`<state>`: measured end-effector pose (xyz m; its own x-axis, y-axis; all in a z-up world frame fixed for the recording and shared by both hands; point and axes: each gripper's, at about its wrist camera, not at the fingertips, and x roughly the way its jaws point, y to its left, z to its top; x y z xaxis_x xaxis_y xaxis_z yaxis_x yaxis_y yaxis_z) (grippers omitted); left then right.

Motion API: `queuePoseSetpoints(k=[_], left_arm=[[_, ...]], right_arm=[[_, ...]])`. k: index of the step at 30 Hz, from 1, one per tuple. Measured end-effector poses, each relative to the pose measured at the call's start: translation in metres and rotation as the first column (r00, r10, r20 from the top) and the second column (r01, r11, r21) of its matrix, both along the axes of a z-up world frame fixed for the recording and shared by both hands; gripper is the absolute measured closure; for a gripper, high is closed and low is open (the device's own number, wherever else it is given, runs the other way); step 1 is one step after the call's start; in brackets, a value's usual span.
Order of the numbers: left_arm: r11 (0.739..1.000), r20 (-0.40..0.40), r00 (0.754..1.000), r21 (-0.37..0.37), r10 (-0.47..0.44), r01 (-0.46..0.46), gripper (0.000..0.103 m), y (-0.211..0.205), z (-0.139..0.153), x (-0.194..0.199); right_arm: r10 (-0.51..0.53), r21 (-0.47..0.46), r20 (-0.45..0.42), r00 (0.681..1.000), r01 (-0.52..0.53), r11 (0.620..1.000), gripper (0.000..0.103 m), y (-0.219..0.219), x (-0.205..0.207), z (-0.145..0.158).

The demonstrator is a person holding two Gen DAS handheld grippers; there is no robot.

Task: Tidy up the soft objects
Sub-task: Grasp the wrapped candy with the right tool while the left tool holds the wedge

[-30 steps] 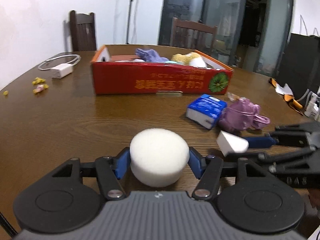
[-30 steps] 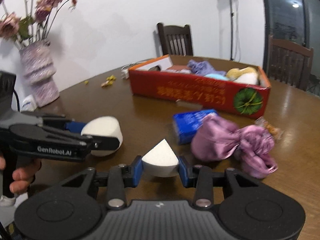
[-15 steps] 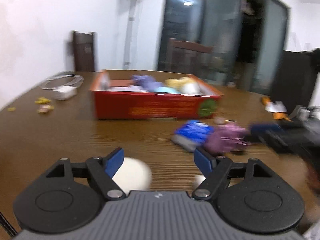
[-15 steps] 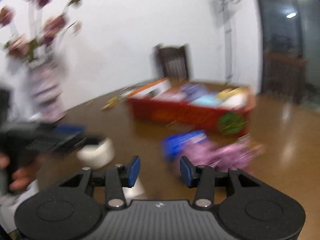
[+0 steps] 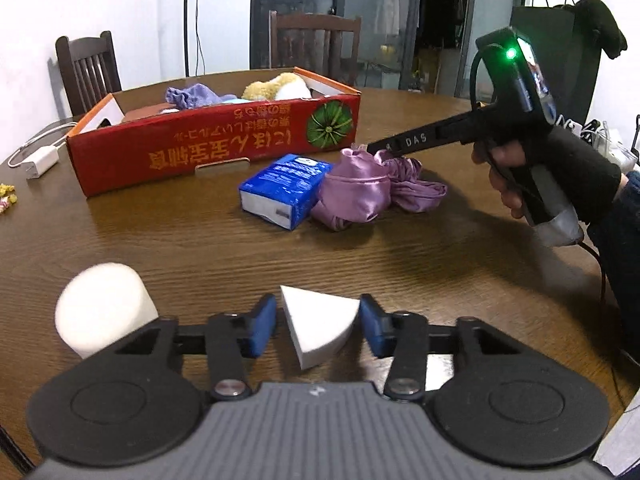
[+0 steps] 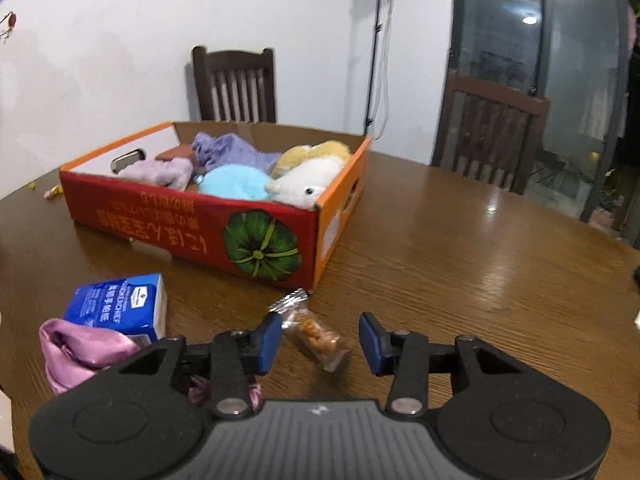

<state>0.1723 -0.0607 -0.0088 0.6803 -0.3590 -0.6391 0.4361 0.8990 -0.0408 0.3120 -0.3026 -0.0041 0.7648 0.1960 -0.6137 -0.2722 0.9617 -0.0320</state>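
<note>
Both sponges lie loose on the table: the left gripper (image 5: 318, 322), jaws apart, frames the wedge sponge (image 5: 316, 322) with the round sponge (image 5: 102, 320) at nine o'clock, seemingly re-grasping, while the right gripper (image 6: 318, 338), also apart, hovers near the purple cloth (image 6: 80, 350), the red box (image 6: 208, 232) at eleven o'clock.

Item count, referenced to the red cardboard box (image 6: 208, 236):

- White foam pieces on the table in front of the box: two, one cylinder (image 5: 105, 314) and one wedge (image 5: 318, 326).
- Tissue packs in front of the box: one (image 5: 286, 189).
- Purple satin bundles: one (image 5: 376, 189).
- Snack packets by the box corner: one (image 6: 314, 330).
- Chairs behind the box: two.
</note>
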Motion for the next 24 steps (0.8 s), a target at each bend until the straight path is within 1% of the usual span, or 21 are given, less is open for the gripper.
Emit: queuePoseSetpoints(k=[1,3,4,8,10,15,19,22,24], left_arm=[[1.0,-0.004,1.0,-0.004,-0.001,0.001,0.063,0.001,0.0,0.001],[1.0,-0.003,1.0,-0.004,-0.001,0.001,0.065,-0.001,-0.001,-0.002],[1.0,0.0,1.0,-0.001,-0.001,0.001,0.066,-0.001,-0.001,-0.002],[1.0,0.001,1.0,0.0,0.004,-0.004,0.068,0.0,0.001,-0.004],[1.0,0.007,1.0,-0.002,0.011,-0.011,0.068,0.002,0.002,-0.007],[0.999,0.033,0.999,-0.027,0.04,-0.039,0.069,0.016,0.013,-0.014],[0.997,0.063,0.996,-0.055,0.065,-0.062,0.068,0.03,0.028,-0.019],[0.992,0.079,0.994,-0.104,0.08,-0.072,0.068,0.043,0.042,-0.015],[0.988,0.085,0.993,-0.138,0.085,-0.073,0.068,0.051,0.051,-0.004]], right_arm=[[0.004,0.006,-0.006,1.0,-0.004,1.0,0.068,0.0,0.002,-0.002],[0.009,0.016,-0.019,1.0,-0.008,1.0,0.072,0.003,0.008,-0.007],[0.007,0.025,-0.022,1.0,-0.007,1.0,0.075,0.003,0.009,-0.009],[0.011,0.048,-0.037,0.999,-0.009,0.999,0.079,0.001,0.007,-0.011],[0.005,0.052,-0.038,0.999,-0.003,0.999,0.082,-0.001,-0.002,-0.01],[-0.081,0.061,-0.034,0.996,0.082,0.995,0.084,-0.014,-0.042,-0.008],[-0.121,0.095,-0.006,0.993,0.121,0.988,0.084,-0.018,-0.092,0.002],[-0.076,0.133,0.04,0.996,0.07,0.989,0.084,-0.014,-0.133,0.023],[-0.025,0.173,0.074,0.997,0.011,0.985,0.084,-0.007,-0.147,0.038]])
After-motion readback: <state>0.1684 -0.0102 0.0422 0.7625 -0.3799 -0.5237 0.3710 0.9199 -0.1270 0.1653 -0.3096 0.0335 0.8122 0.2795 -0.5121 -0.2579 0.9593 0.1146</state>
